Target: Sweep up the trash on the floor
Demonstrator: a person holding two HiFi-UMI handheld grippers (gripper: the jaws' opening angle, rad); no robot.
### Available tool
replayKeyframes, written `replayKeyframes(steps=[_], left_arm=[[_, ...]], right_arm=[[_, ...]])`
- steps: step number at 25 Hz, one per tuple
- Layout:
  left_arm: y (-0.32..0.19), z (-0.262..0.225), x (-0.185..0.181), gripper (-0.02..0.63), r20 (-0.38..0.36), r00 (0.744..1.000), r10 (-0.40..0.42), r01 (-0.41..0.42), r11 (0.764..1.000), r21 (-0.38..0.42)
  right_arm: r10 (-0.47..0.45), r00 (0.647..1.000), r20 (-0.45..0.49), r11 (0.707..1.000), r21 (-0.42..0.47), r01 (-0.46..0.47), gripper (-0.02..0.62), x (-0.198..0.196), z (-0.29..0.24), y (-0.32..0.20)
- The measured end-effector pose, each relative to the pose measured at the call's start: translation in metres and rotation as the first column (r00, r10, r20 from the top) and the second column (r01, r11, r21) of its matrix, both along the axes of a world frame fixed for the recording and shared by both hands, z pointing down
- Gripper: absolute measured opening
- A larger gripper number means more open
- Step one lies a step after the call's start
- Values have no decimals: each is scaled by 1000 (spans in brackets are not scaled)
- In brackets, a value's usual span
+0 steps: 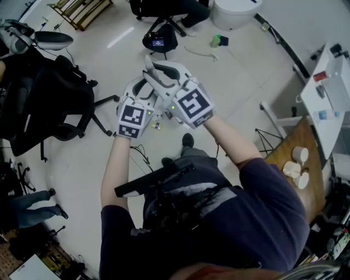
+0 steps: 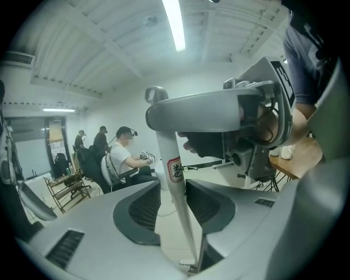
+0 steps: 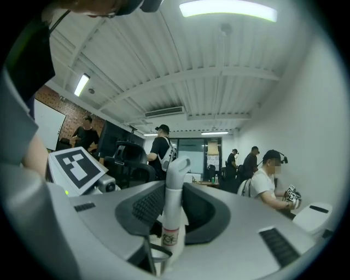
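— Pale tiled floor point(image 1: 229, 93), busy workshop sort of room: black office chairs point(image 1: 52, 104) on the left, the person standing mid-floor, a white bin point(image 1: 235, 12) up top, a wooden surface point(image 1: 290, 143) with white cups point(image 1: 299, 155) far right. How far along is the sweeping?

— Barely started, by the look of it. The trash point(image 1: 217, 41), a green scrap with a pale strip point(image 1: 200, 53) just beside it, still lies on the floor near the bin, well ahead of the person. Nothing gathered anywhere in view.

— And the grippers?

— Both seem to be on the same white handle point(image 2: 174, 175), close together. Left gripper point(image 2: 173, 197): jaws wide, handle between them, leaning on one pad point(image 2: 199, 202) with floor showing past the other, so no real squeeze. Right gripper point(image 3: 175, 187): pads point(image 3: 149, 206) in on both sides of the handle near its top loop point(image 3: 179, 164), looks like a proper hold. Broom or dustpan? Can't tell, the bottom end is out of every view.

— So what's left?

— Pretty much everything: carry the tool over to the scrap, sweep it together, get it off the floor.
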State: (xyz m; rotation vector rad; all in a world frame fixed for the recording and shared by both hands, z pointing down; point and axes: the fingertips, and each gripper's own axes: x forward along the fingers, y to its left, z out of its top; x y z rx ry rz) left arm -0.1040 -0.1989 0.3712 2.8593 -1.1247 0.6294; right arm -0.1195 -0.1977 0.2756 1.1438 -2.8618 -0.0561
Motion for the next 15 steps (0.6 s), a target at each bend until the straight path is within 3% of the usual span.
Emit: replayKeyframes(steps=[4,12,15], left_arm=[[-9,-3,28,146,50,997,60,-62,998,31],[-22,-8,77,146,-3,984,180,-179,982,53],[-27,-8,94,144,-21,971,240,-238,969,62]], right_arm=[[32,999,41,999,-3,-32,118,20,-4,-14],[111,994,21,993,24,-112,114,59,-5,-22],[92,996,-19,995,42,-91,114,59,0,-21]])
